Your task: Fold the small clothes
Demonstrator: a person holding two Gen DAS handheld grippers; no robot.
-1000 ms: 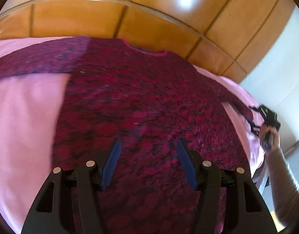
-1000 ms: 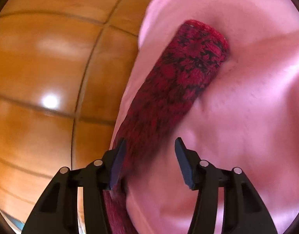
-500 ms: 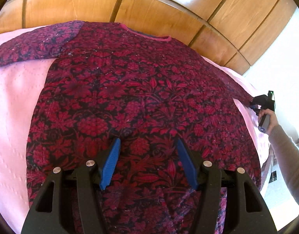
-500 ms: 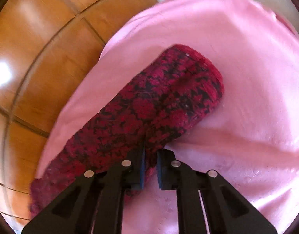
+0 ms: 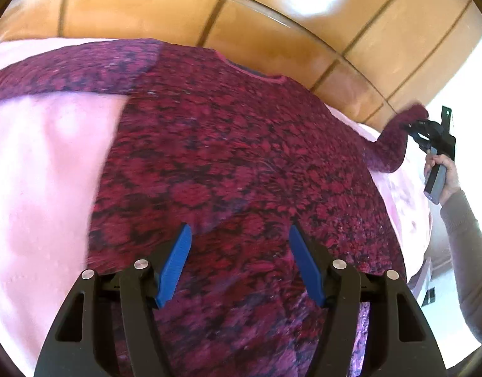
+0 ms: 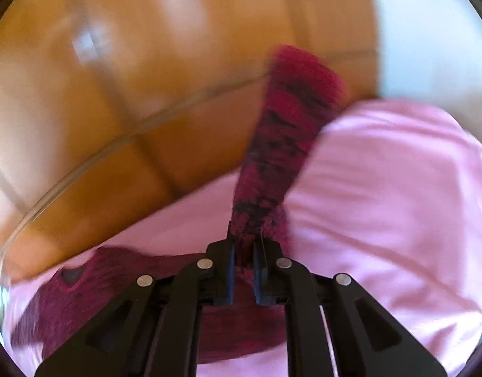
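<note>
Bed cover [image 5: 46,163]: pink, spread under everything, wooden wall panels [image 5: 272,22] behind it.

Sweater [image 5: 234,163]: dark red, flower-patterned, lying flat and face up on the cover, neckline toward the panels. One sleeve stretches out flat toward the left edge of the left wrist view. Body is unfolded.

Change: a second ago the right sleeve [image 6: 285,144] lay flat on the cover with the right claw [image 6: 242,270] open around its edge. Half a second ago the claw had clamped on it. Now the sleeve is off the cover, standing up from the claw with its cuff topmost. Right wrist view is motion-blurred and the background has swung round, so the hand is mid-swing.

Reading: the first fold appears under way, the sleeve being carried in over the body. Nothing is laid down yet.

Right claw: clenched on the sleeve; fabric is pinched between the pads near the cuff end. In the left wrist view the claw [image 5: 412,130] is at the far right, with the sleeve [image 5: 395,144] arching up from the shoulder to it.

Left claw [image 5: 237,267]: empty, jaws opening, hovering over the lower middle of the sweater body. Whether the tips touch the fabric I cannot tell.
</note>
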